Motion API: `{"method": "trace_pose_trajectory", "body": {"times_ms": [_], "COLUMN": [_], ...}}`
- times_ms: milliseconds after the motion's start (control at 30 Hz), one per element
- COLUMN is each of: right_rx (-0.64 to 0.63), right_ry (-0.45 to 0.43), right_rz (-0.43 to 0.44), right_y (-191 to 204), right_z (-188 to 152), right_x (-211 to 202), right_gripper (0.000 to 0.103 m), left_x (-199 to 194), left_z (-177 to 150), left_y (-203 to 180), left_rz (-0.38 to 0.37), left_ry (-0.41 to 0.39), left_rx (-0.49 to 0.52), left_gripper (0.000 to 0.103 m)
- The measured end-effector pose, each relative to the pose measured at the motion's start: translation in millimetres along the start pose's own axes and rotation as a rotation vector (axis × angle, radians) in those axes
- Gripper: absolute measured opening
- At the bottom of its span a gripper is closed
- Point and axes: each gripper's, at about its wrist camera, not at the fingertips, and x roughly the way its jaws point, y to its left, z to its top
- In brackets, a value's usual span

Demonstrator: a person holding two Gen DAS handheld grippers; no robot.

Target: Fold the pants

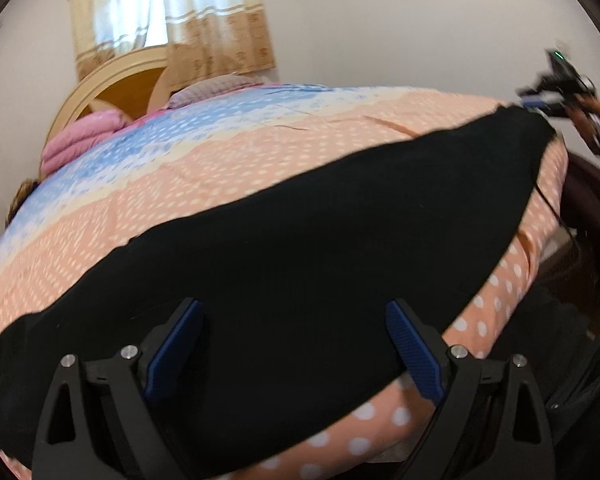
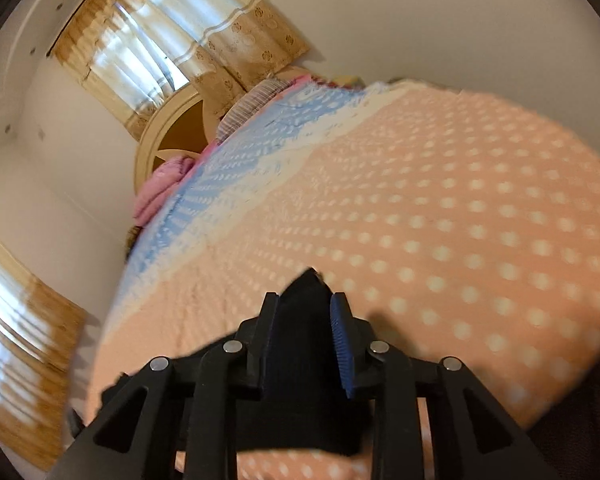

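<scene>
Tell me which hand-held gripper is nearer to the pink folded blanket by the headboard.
Cannot tell. The left hand-held gripper is open over the black pants; the right grips them. Both are far from the pink folded blanket.

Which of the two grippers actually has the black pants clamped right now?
The right gripper: black pants are pinched between its fingers. The left gripper is spread open over the pants.

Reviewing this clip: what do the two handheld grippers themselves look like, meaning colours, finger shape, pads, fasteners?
Both match. The left gripper and right gripper have matte black frames with triangular cut-outs, round silver pivot pins, and two tapering black fingers faced with ribbed dark blue pads. No cables, sleeves or markings are visible on them.
</scene>
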Motion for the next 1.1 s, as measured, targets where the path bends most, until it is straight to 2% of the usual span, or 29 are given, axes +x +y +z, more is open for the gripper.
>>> {"method": "trace_pose_trajectory", "body": {"times_ms": [33,67,100,167,300,400,467,533,600,633,700,800,900,967,1000,1033,1100], "right_rx": [0.006,-0.003,-0.03,-0.059,-0.12,-0.128,-0.114,-0.085,-0.083,-0.097,-0.194,-0.314,-0.459,-0.559,-0.597,-0.616,-0.606], "right_ry": [0.034,0.05,0.05,0.031,-0.071,-0.013,0.022,-0.001,-0.054,-0.078,-0.096,-0.086,0.008,0.052,0.075,0.101,0.155], "right_rz": [0.024,0.03,-0.003,-0.015,0.001,-0.087,-0.117,-0.117,-0.163,-0.189,-0.219,-0.175,-0.103,-0.123,-0.165,-0.215,-0.253], "right_y": [0,3,9,17,36,27,18,14,17,21,42,74,107,119,122,120,109], "right_z": [1,1,1,1,6,8,6,5,0,-4,-21,-49,-91,-115,-123,-131,-136], "right_x": [11,17,22,21,6,27,36,26,5,-5,-24,-39,-28,-11,1,14,27], "right_gripper": [0.027,0.02,0.01,0.008,0.007,0.007,0.007,0.022,0.046,0.049,0.049,0.049,0.049,0.049,0.049,0.049,0.049], "left_x": [0,0,0,0,3,2,2,0,-3,-4,-8,-10,-8,-3,1,2,2], "left_z": [-1,-2,-2,-3,-6,-7,-6,-5,-4,-3,0,5,6,5,3,1,-1], "left_y": [-2,-2,-1,5,13,10,8,7,8,8,9,5,-1,-8,-11,-12,-12], "left_rz": [0.0,0.0,-0.006,-0.019,-0.039,-0.032,-0.031,-0.026,-0.021,-0.022,-0.024,-0.034,-0.067,-0.074,-0.077,-0.081,-0.092], "left_ry": [0.001,0.0,0.0,0.003,0.009,0.008,0.011,0.011,0.005,0.001,-0.015,-0.037,-0.037,-0.021,-0.006,0.002,0.01], "left_rx": [0.008,0.01,0.001,-0.027,-0.081,-0.076,-0.074,-0.07,-0.071,-0.073,-0.078,-0.077,-0.062,-0.04,-0.029,-0.026,-0.02], "left_gripper": [0.095,0.095,0.095,0.095,0.098,0.099,0.099,0.099,0.099,0.099,0.099,0.099,0.099,0.099,0.099,0.099,0.099]}}
